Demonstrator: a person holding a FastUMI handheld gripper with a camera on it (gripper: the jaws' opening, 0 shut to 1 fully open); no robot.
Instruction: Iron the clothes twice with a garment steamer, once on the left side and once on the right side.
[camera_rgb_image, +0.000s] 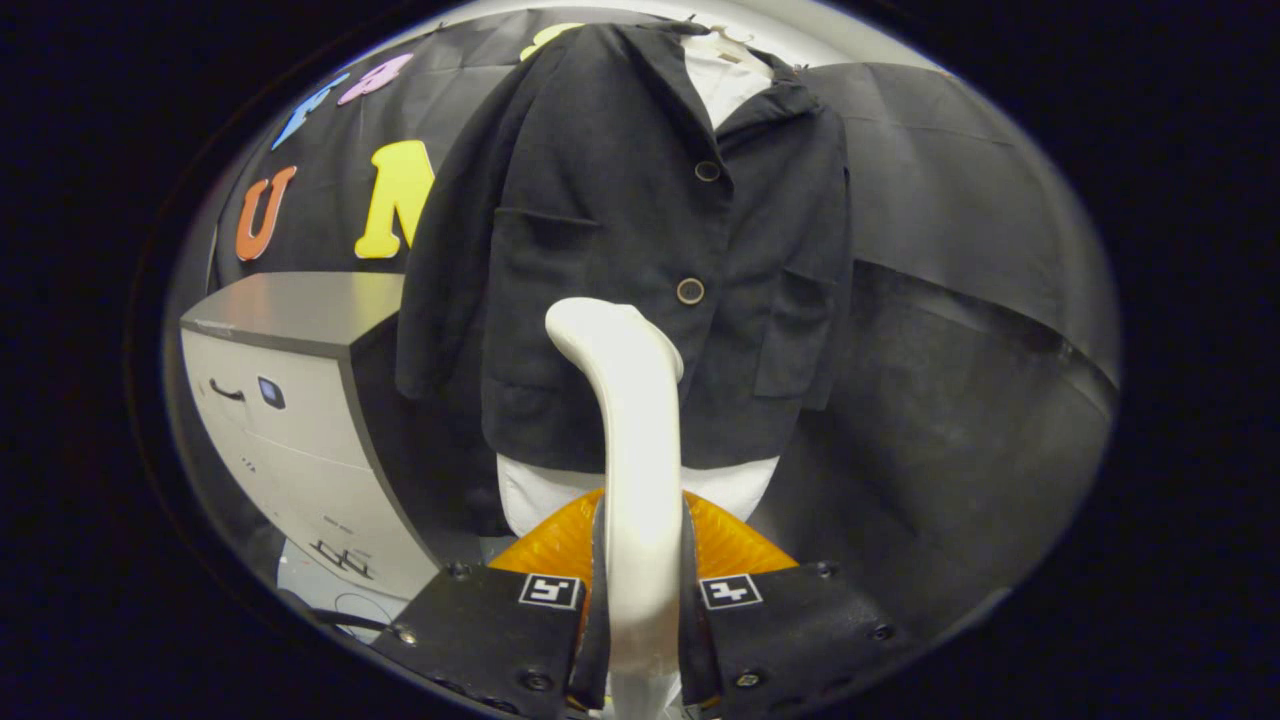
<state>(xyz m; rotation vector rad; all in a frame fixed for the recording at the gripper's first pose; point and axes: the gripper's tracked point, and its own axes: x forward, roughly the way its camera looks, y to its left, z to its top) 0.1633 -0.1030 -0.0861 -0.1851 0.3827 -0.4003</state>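
Note:
A dark jacket (620, 240) with two round buttons hangs on a hanger over a white shirt (725, 85), straight ahead of me. My gripper (640, 590) is shut on the white handle of the garment steamer (630, 430), both fingers pressing its sides. The steamer rises between the fingers and its curved head ends in front of the jacket's lower middle, just left of the lower button (690, 291). I cannot tell whether the head touches the cloth. An orange translucent part (735, 545) of the steamer shows behind the fingers.
A grey and white cabinet-like machine (290, 400) stands to the left of the jacket, close to its sleeve. A white hem (745, 487) hangs below the jacket. Black cloth covers the wall behind and to the right.

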